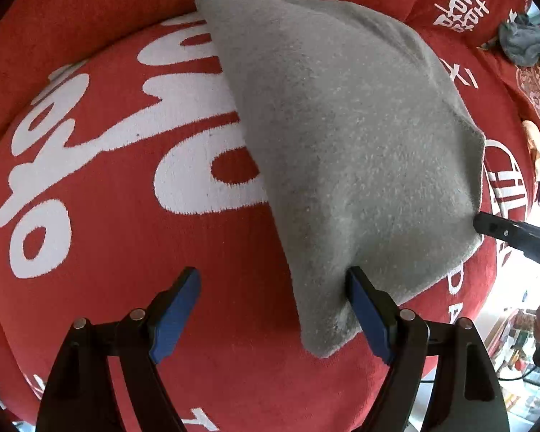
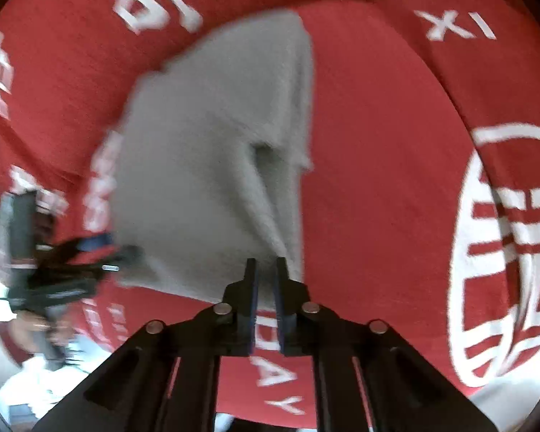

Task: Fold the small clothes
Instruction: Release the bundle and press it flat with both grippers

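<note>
Your left hand-held gripper (image 1: pixel 273 309) stands wide, its blue pads apart over the red blanket (image 1: pixel 108 288). The right-side pad touches the near edge of the grey cloth (image 1: pixel 342 126); the other pad is clear of it, and nothing is clamped between them.

Your right hand-held gripper (image 2: pixel 265 270) is nearly closed, its jaws pinching the near corner of the grey cloth (image 2: pixel 205 180), which rises toward it in a ridge. That view is blurred, so finer detail cannot be told. In the left wrist view, the tip of your right hand-held gripper (image 1: pixel 486 225) meets the cloth at its right edge.

The cloth lies on the blanket, part flat and part lifted, with a fold along its right side. The blanket covers the whole working surface; what lies under it cannot be told. It is red with large white lettering and round white emblems (image 2: pixel 504 252).

Farther off, in the left wrist view, a crumpled dark grey garment (image 1: pixel 529 45) sits on the blanket at upper right, well apart from the cloth. Beyond the blanket's right edge, bright and cluttered room background shows, too small to identify.
</note>
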### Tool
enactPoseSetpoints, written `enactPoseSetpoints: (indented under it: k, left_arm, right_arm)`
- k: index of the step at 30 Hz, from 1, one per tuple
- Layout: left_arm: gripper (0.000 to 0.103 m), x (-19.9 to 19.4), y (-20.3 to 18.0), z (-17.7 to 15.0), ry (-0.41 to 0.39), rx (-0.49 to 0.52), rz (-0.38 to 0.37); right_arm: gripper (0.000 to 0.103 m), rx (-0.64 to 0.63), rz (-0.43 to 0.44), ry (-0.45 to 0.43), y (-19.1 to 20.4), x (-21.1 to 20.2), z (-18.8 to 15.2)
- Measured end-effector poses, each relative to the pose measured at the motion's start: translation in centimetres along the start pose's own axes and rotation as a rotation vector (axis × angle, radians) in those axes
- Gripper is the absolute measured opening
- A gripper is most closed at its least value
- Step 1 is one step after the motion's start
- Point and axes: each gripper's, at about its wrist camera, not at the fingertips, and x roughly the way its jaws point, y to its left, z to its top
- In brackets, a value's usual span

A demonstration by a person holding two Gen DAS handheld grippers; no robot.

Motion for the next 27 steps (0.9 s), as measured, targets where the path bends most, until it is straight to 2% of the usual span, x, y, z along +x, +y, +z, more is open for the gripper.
enactPoseSetpoints:
  k: [4, 13, 17, 23, 27]
  left_arm:
    - [0.083, -0.2, -0.3, -0.5, 0.004, 0.008, 0.020]
    - [0.083, -2.1, -1.1, -1.4, 0.020, 0.004, 0.099]
    - [0.083, -2.3, -1.0, -1.9, 0.023, -0.008, 0.088]
    - [0.083, -3.0, 0.1, -2.7, 0.034, -0.040, 0.064]
    - [0.083, -3.7, 0.7, -3.6, 0.034, -0.022, 0.087]
  right_arm:
    - [0.014, 0.058, 0.048, 0.004, -1.3, -0.1, -0.5]
    - [0.015, 0.057, 0.007, 0.025, -0.7, -0.6, -0.9]
    - [0.015, 0.104, 0.002, 0.023, -0.7, -0.7, -1.1]
    - [0.015, 0.118, -0.064, 0.016, 0.3, -1.5, -1.5]
    - [0.015, 0.136, -0.120, 0.027, 1.2, -2.0, -2.0]
